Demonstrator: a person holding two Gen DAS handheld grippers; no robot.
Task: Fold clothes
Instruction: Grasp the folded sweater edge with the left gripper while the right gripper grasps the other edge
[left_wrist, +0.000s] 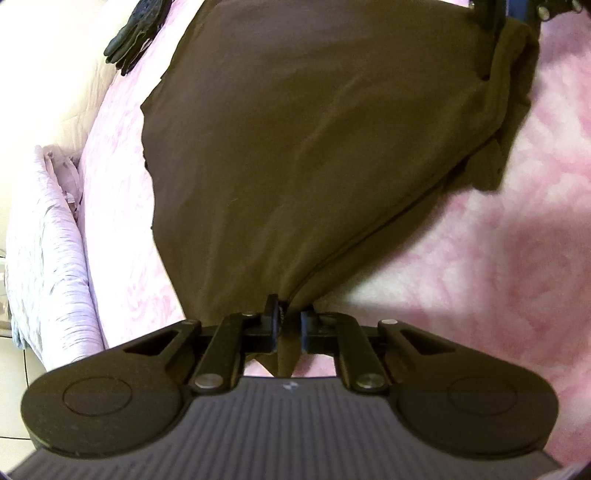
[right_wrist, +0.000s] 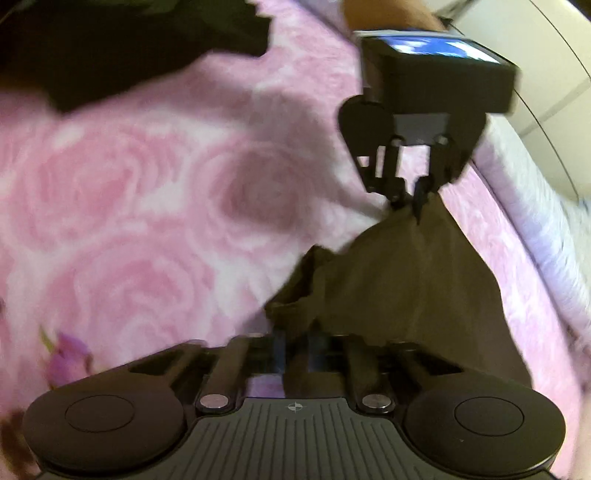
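Brown garment (left_wrist: 295, 147) between claws; black clothes (right_wrist: 110, 48) only right-view.

Dark olive-brown garment (left_wrist: 295, 147): plain knit cloth, hanging stretched between the left gripper (left_wrist: 290, 325) and the right gripper (left_wrist: 491, 48), one corner pinched in each. A seamed edge is running along its lower side; a bunched fold is drooping beneath the far claw. Pink rose-print bedding (left_wrist: 498, 258) is lying below.

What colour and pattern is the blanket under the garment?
The blanket is pink with large rose shapes in white and deeper pink, clearest in the right wrist view.
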